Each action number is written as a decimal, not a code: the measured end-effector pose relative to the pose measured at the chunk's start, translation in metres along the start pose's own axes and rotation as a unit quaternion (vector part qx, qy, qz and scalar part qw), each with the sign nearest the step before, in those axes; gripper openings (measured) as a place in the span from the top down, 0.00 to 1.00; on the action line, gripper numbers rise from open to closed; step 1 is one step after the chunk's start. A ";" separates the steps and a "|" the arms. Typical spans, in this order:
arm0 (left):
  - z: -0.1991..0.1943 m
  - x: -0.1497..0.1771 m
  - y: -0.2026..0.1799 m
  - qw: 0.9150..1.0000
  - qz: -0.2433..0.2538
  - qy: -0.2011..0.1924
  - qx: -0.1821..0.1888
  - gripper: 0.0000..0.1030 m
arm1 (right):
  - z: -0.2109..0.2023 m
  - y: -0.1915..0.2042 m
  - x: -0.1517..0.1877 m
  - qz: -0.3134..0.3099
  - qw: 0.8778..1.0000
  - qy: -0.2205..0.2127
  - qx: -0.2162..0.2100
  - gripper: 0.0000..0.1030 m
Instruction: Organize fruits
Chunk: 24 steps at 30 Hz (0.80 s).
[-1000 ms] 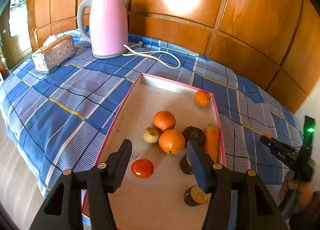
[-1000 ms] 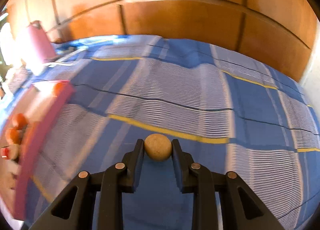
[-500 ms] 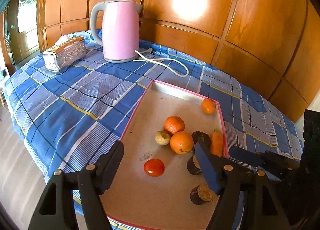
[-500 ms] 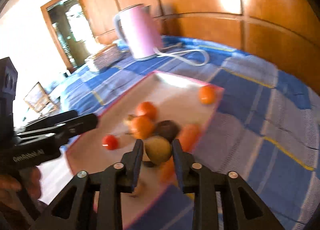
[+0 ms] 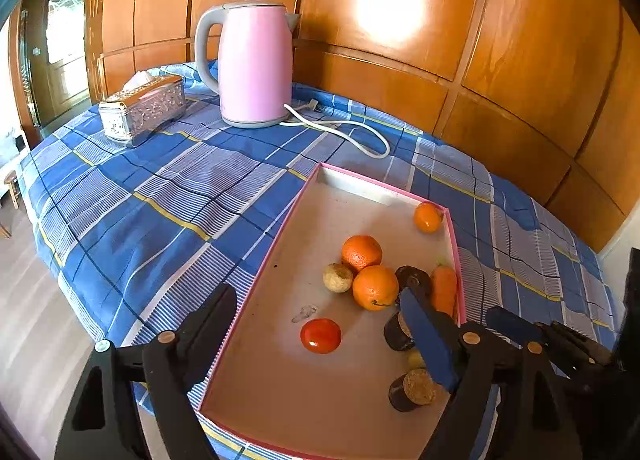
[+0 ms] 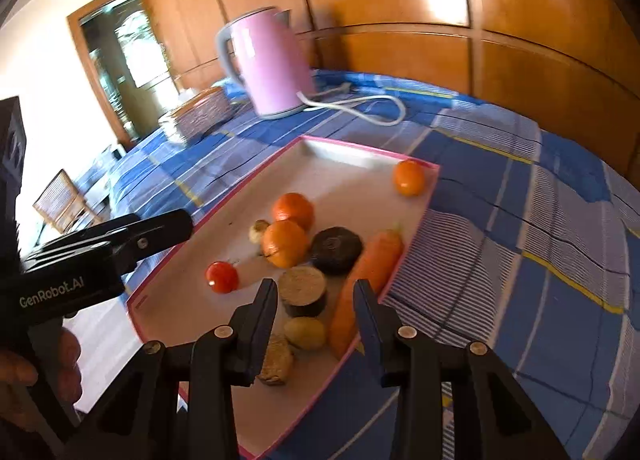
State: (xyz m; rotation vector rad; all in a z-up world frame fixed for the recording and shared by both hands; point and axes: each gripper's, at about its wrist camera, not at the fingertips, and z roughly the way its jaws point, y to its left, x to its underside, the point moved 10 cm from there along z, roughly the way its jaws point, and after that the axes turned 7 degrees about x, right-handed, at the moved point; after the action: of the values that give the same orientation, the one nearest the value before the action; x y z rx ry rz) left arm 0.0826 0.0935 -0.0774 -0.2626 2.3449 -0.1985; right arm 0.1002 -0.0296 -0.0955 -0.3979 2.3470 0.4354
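Note:
A pink-rimmed tray [image 5: 276, 244] [image 6: 224, 208] holds several fruits: two oranges [image 5: 375, 286] [image 6: 285, 243], a small orange [image 5: 427, 217] [image 6: 408, 178], a tomato [image 5: 320, 335] [image 6: 221, 277], a carrot [image 5: 444, 288] [image 6: 370, 268], dark round pieces [image 6: 337, 244] and a tan ball [image 5: 338, 277]. A yellow-green round fruit [image 6: 306, 333] lies in the tray just below my right gripper [image 6: 315, 298], which is open and empty. My left gripper [image 5: 320, 328] is open and empty above the tray's near end.
A pink kettle [image 5: 254, 64] with a white cord [image 5: 344, 132] stands at the back of the blue checked cloth [image 5: 160, 196]. A silver tissue box [image 5: 142, 110] sits at the left. Wooden panels close the back. The table edge drops off at the left.
My right gripper swung from the bare cloth to over the tray, opened and let go of the round fruit, which now lies in the tray. The left gripper pulled back a little.

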 end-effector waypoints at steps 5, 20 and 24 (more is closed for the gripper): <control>-0.004 0.000 -0.004 1.000 0.006 -0.006 -0.001 0.14 | -0.003 -0.011 0.001 0.018 0.999 -0.005 0.026 0.61; -0.017 -0.004 -0.012 0.999 0.025 -0.028 -0.022 0.00 | -0.012 -0.012 0.002 0.015 0.999 -0.018 0.045 0.61; -0.019 -0.005 -0.013 0.999 0.026 -0.031 -0.023 0.00 | -0.013 -0.010 0.001 0.011 0.999 -0.020 0.045 0.61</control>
State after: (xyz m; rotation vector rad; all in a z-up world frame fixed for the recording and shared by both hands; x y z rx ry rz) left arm 0.0747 0.0835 -0.0579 -0.2280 2.2944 -0.1096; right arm 0.0954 -0.0441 -0.0890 -0.3180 2.3252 0.3436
